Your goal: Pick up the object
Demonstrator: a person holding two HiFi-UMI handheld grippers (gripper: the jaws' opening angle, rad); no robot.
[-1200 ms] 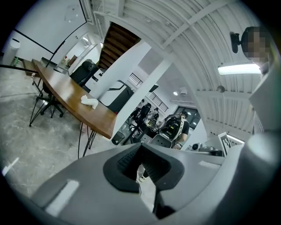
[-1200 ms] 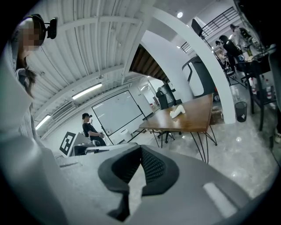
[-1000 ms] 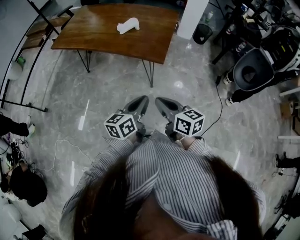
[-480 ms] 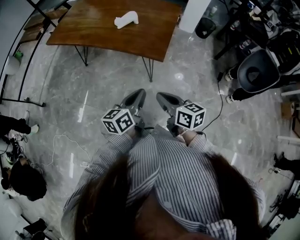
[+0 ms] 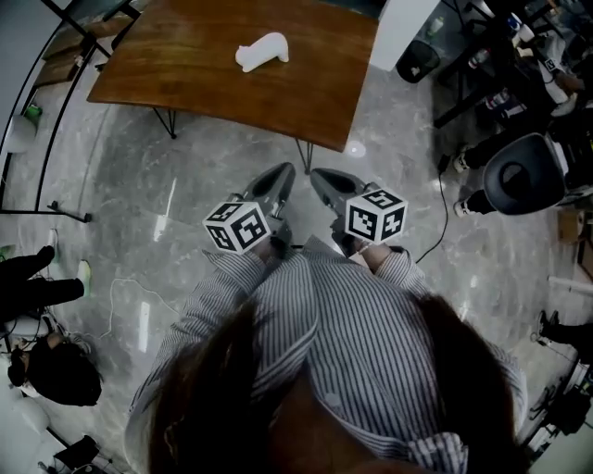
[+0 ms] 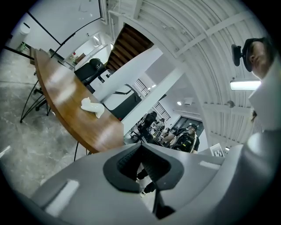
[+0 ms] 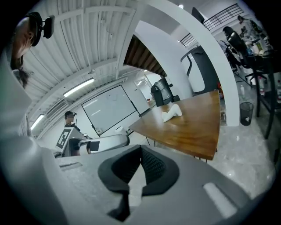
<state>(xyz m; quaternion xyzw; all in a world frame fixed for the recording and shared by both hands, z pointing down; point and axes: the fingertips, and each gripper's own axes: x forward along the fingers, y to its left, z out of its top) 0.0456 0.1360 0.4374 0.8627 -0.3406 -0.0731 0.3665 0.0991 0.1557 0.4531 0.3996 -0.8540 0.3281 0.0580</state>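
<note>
A white lumpy object (image 5: 262, 51) lies on the brown wooden table (image 5: 185, 79) far ahead of me. It also shows in the left gripper view as the white object (image 6: 93, 107) and in the right gripper view as the white object (image 7: 172, 112). Both grippers are held close to the striped shirt, over the marble floor and short of the table. The left gripper (image 5: 283, 176) is shut with nothing in it, its pads (image 6: 131, 160) meeting. The right gripper (image 5: 320, 178) is shut and empty too, pads (image 7: 151, 167) together.
A white pillar (image 5: 403, 28) and a black bin (image 5: 419, 60) stand right of the table. A black office chair (image 5: 519, 171) and cluttered desks fill the right side. A person (image 5: 37, 287) and a floor cable (image 5: 130, 287) are at the left, by a black stand (image 5: 46, 208).
The table's front edge has come lower in the head view and now sits closer to the gripper tips. Both grippers stay shut at the chest.
</note>
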